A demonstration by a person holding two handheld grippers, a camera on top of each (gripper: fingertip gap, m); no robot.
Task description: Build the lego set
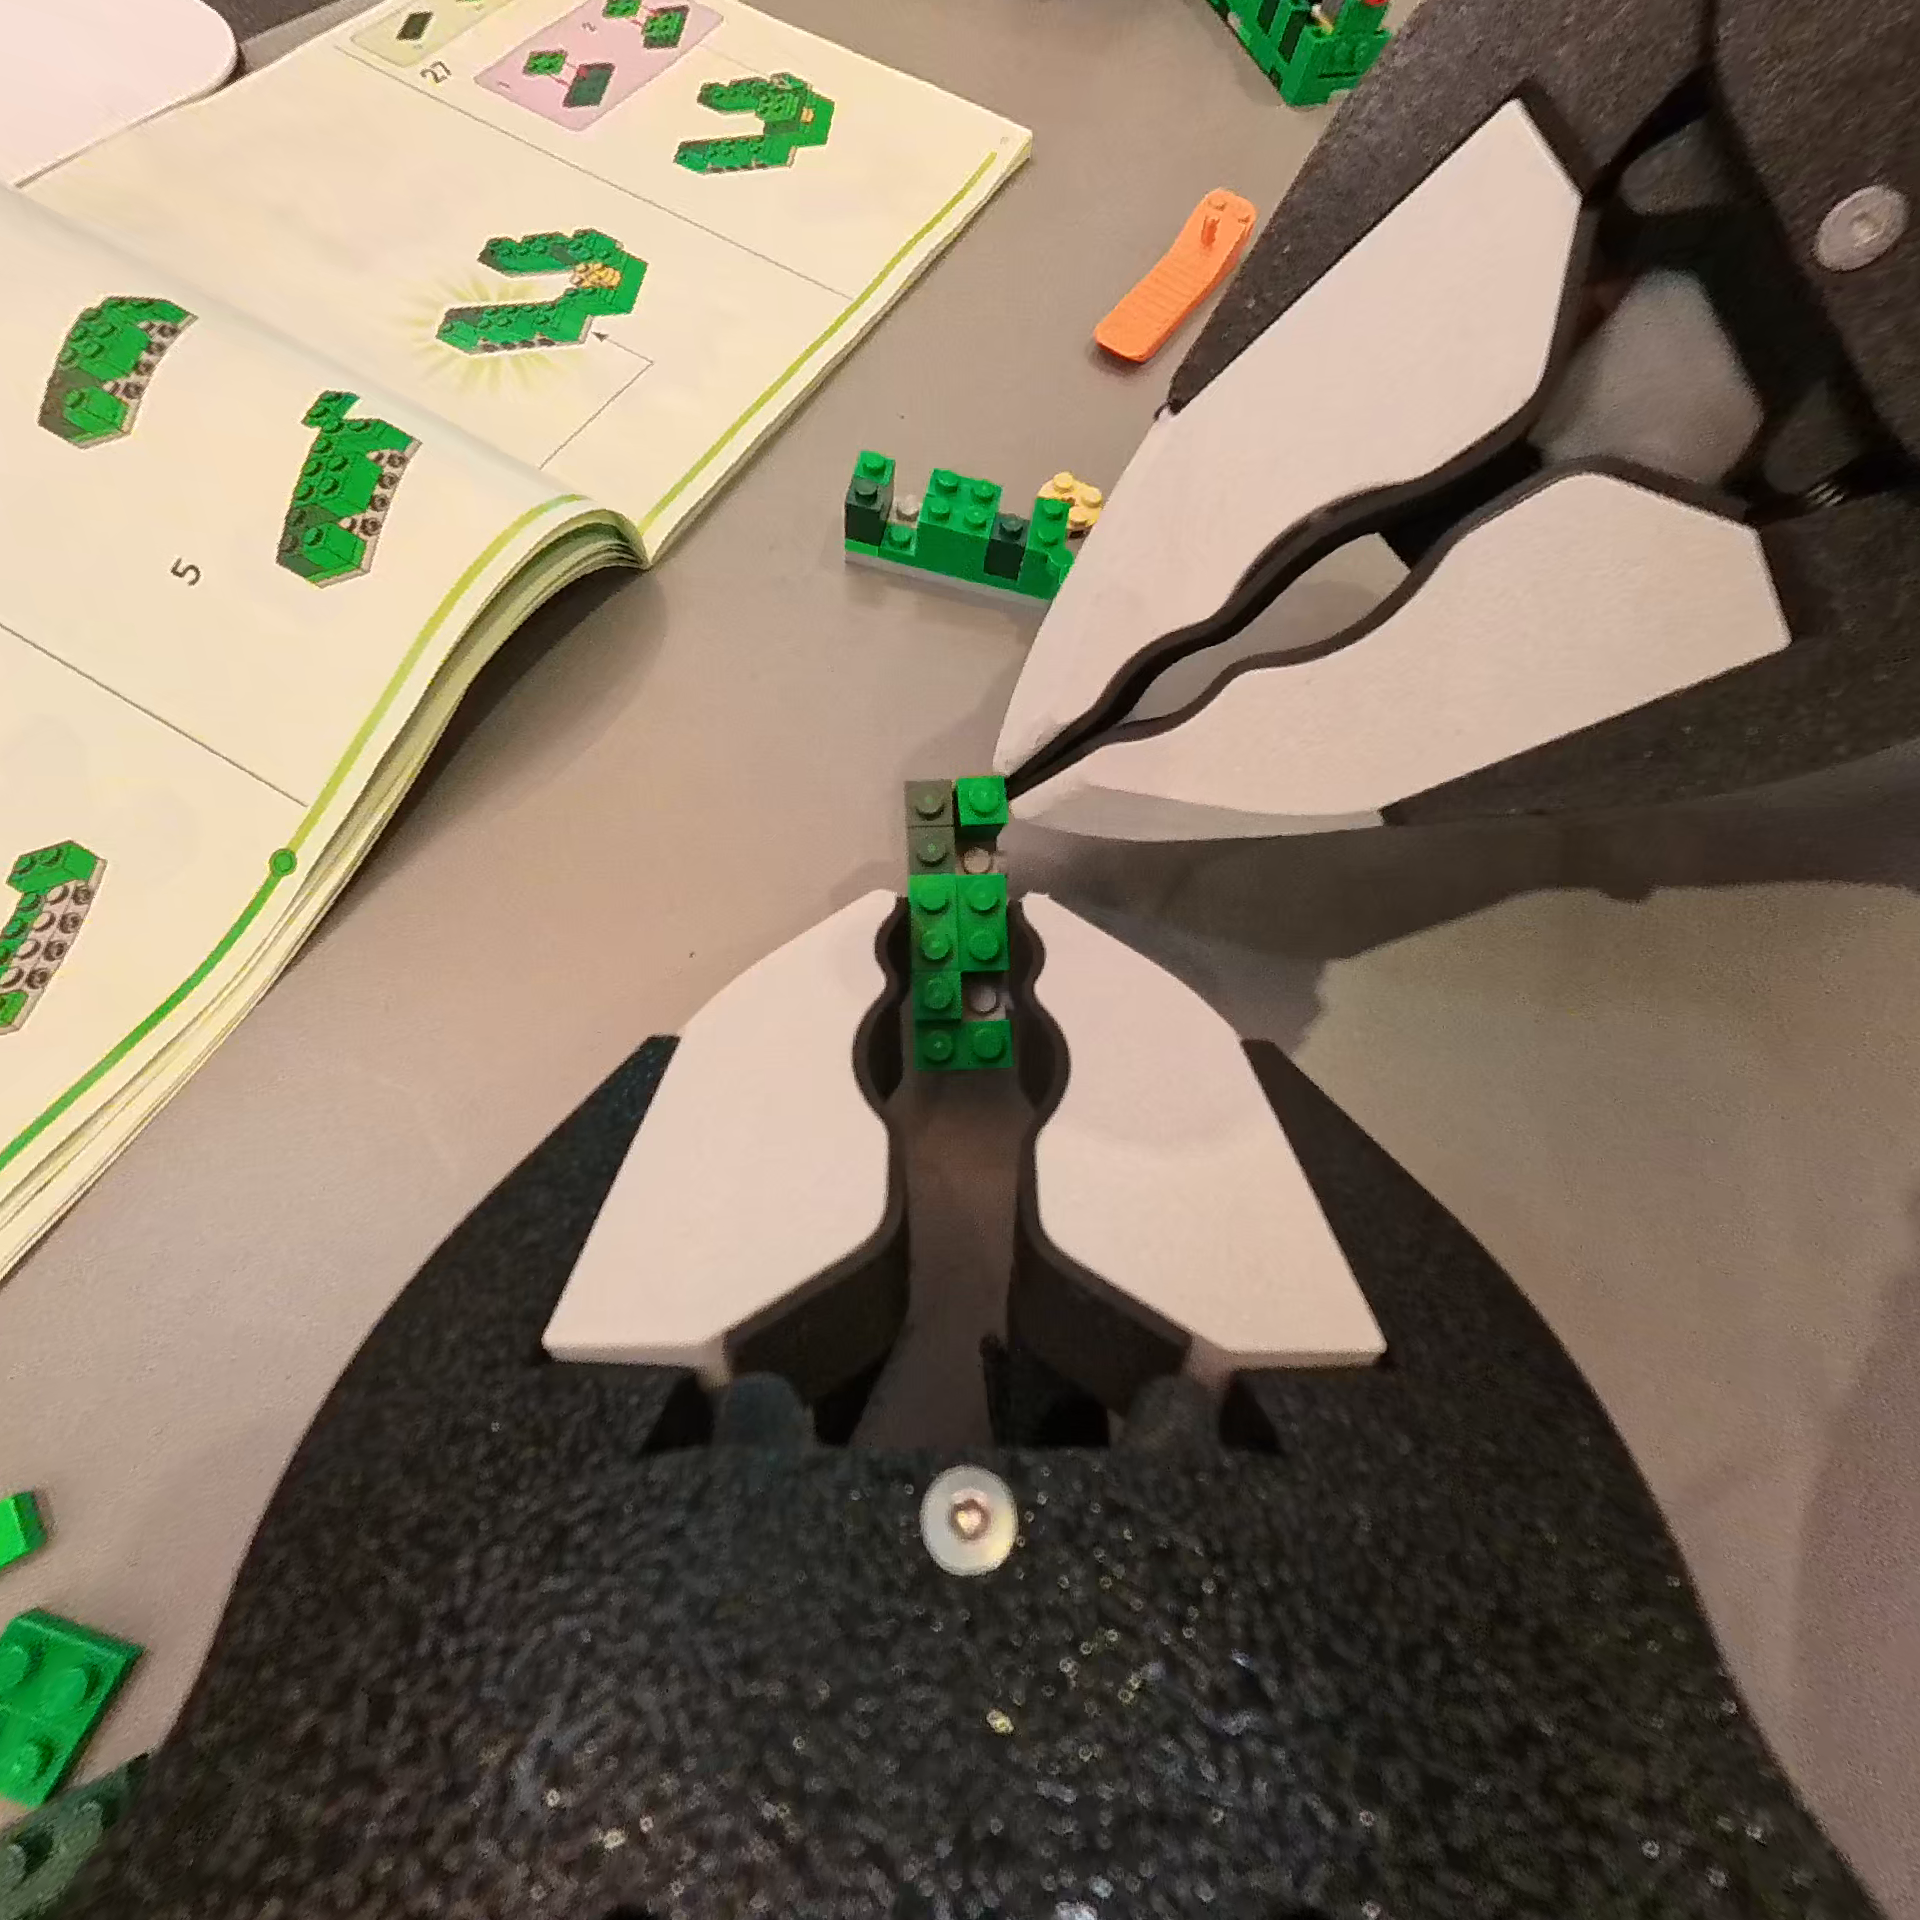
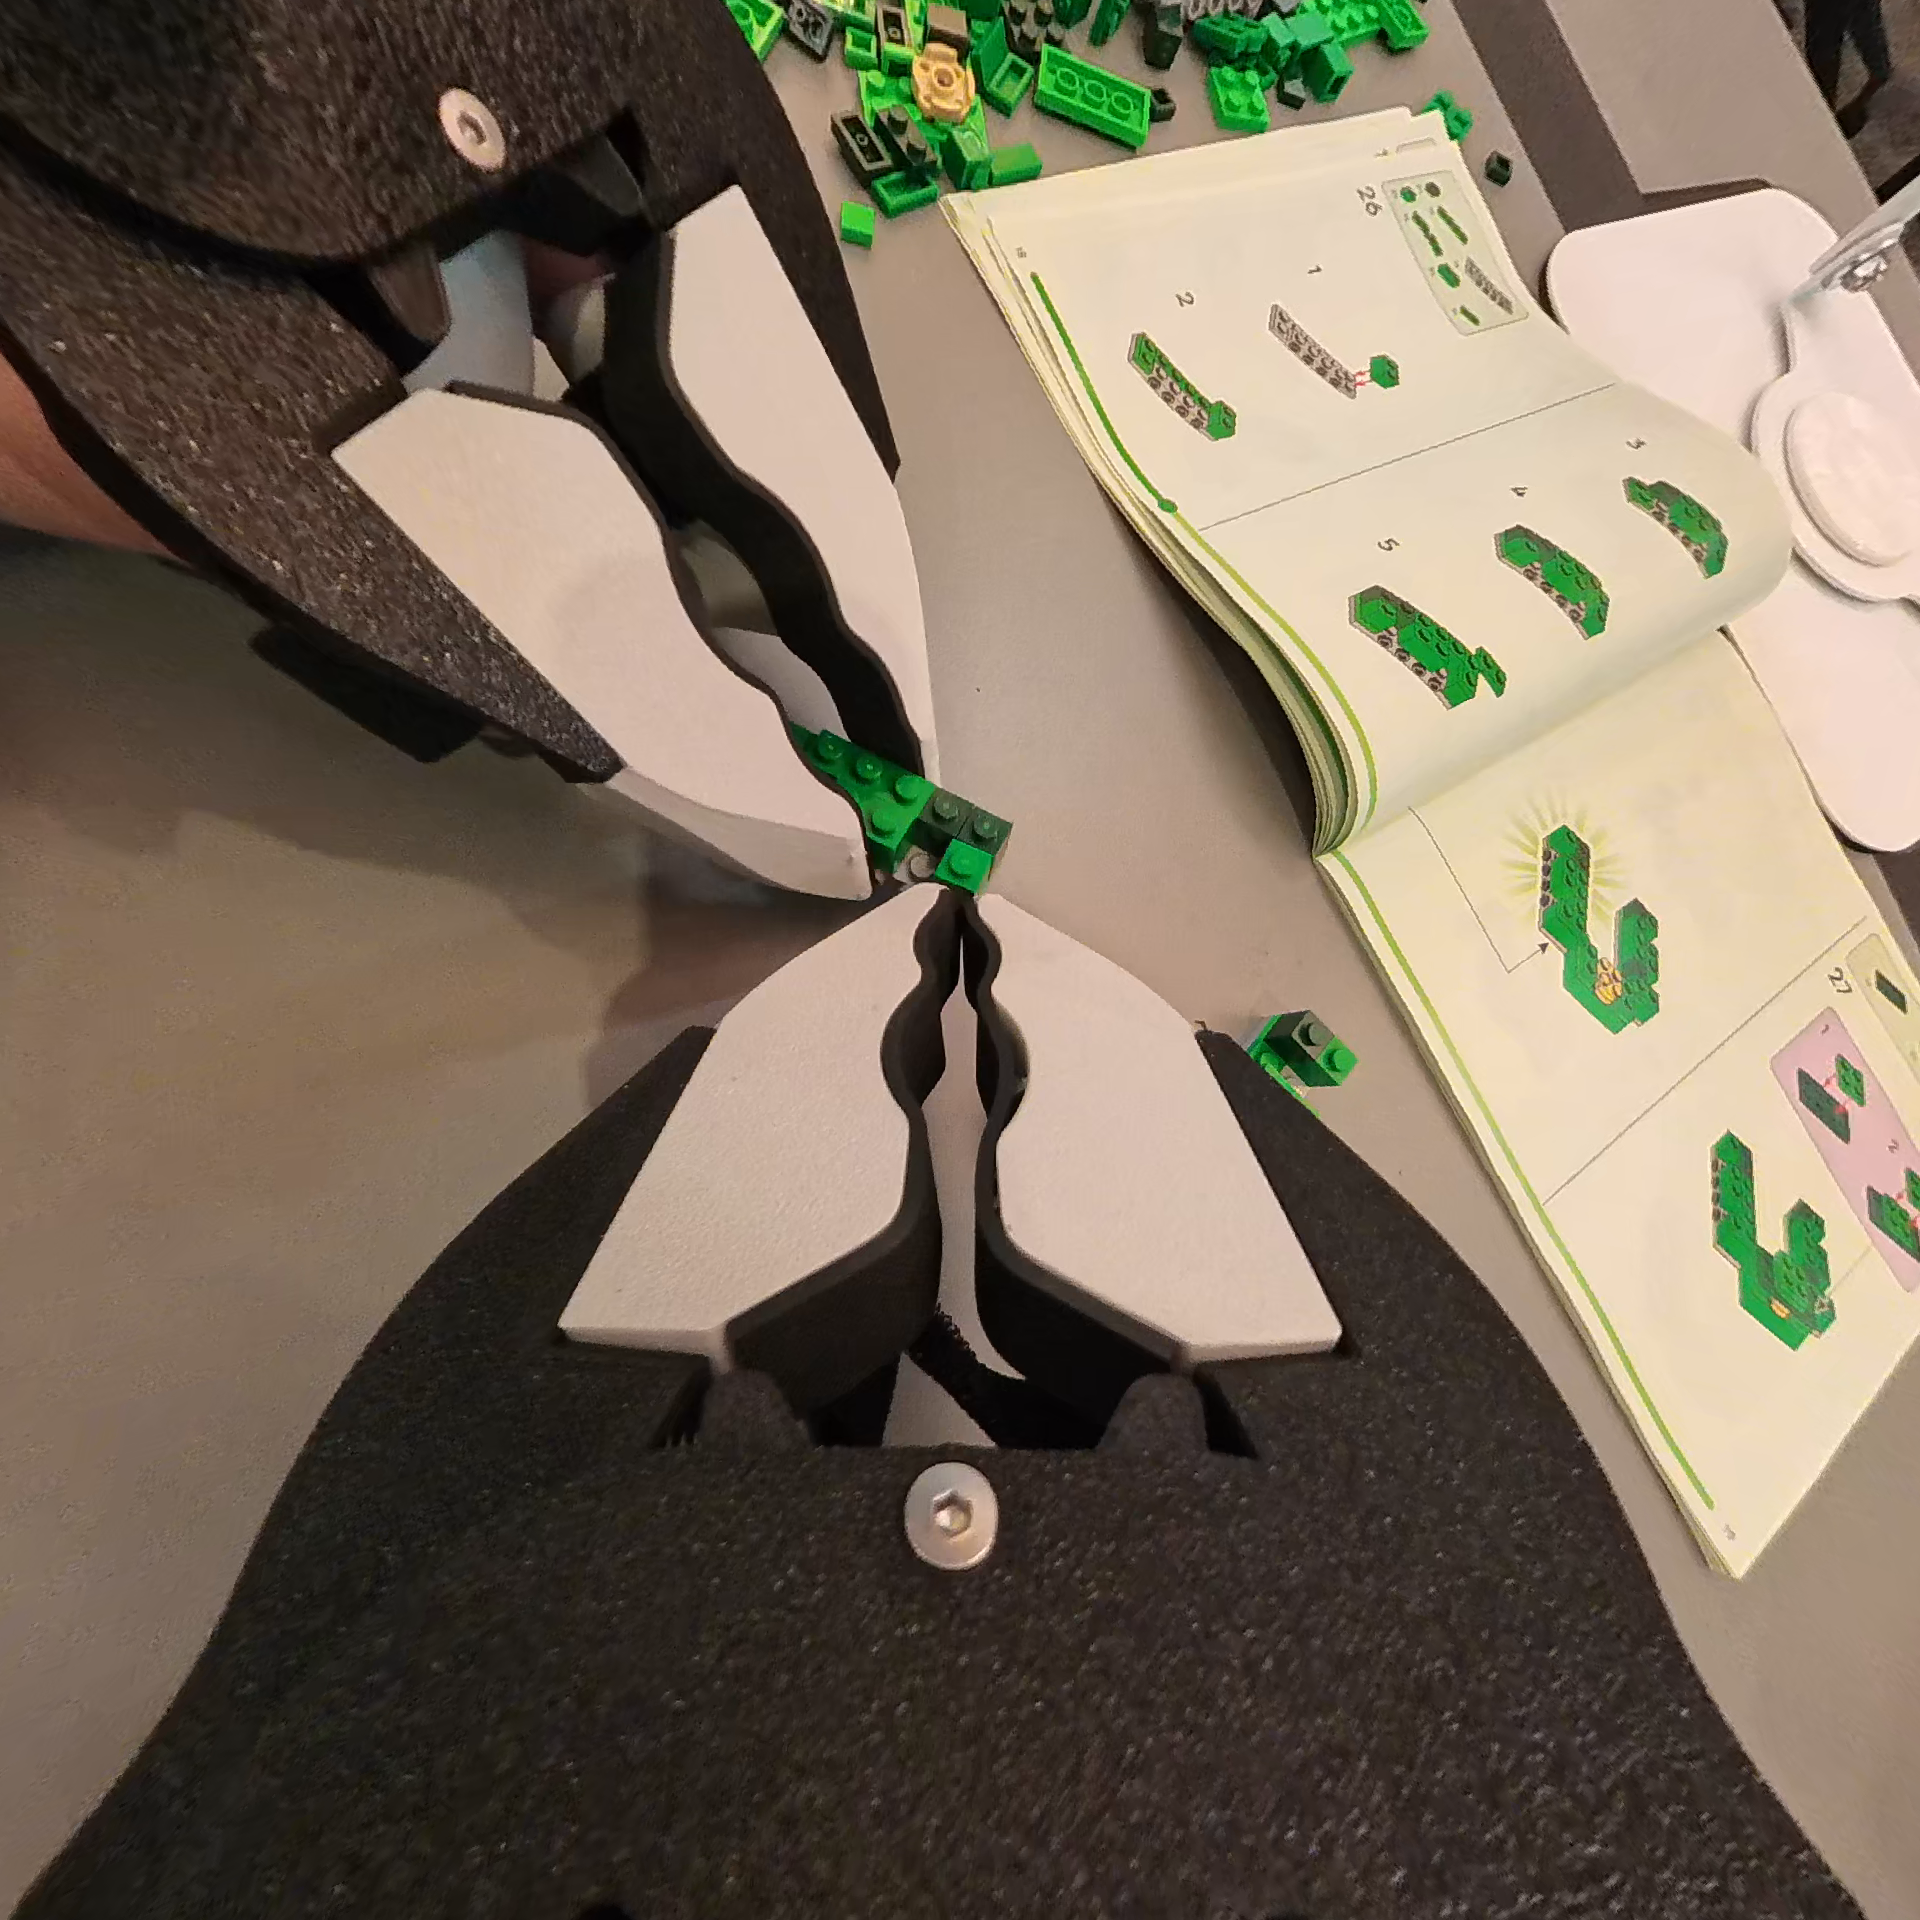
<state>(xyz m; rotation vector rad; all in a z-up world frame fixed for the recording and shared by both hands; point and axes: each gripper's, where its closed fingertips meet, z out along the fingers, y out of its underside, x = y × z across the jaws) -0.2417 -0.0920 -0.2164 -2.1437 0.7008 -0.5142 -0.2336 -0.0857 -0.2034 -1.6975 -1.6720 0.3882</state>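
Observation:
My left gripper (image 1: 961, 904) is shut on a narrow green brick assembly (image 1: 961, 966) on a grey plate and holds it above the grey table (image 1: 727, 831). My right gripper (image 1: 1006, 793) comes in from the upper right. Its tips are pinched on a small bright green brick (image 1: 981, 802) at the assembly's far end, beside two dark green studs. In the right wrist view my right gripper (image 2: 958, 906) pinches the same small brick (image 2: 966, 864), and the left gripper (image 2: 896, 821) holds the assembly (image 2: 883, 790) from the upper left.
An open instruction booklet (image 1: 416, 416) lies to the left; it also shows in the right wrist view (image 2: 1558, 831). A second green sub-assembly (image 1: 956, 525) and an orange brick separator (image 1: 1174, 281) lie beyond. Loose green bricks (image 2: 1039, 73) are piled farther off. Green plates (image 1: 52, 1694) lie near the left gripper. Left and right tips are no more than a few centimetres apart.

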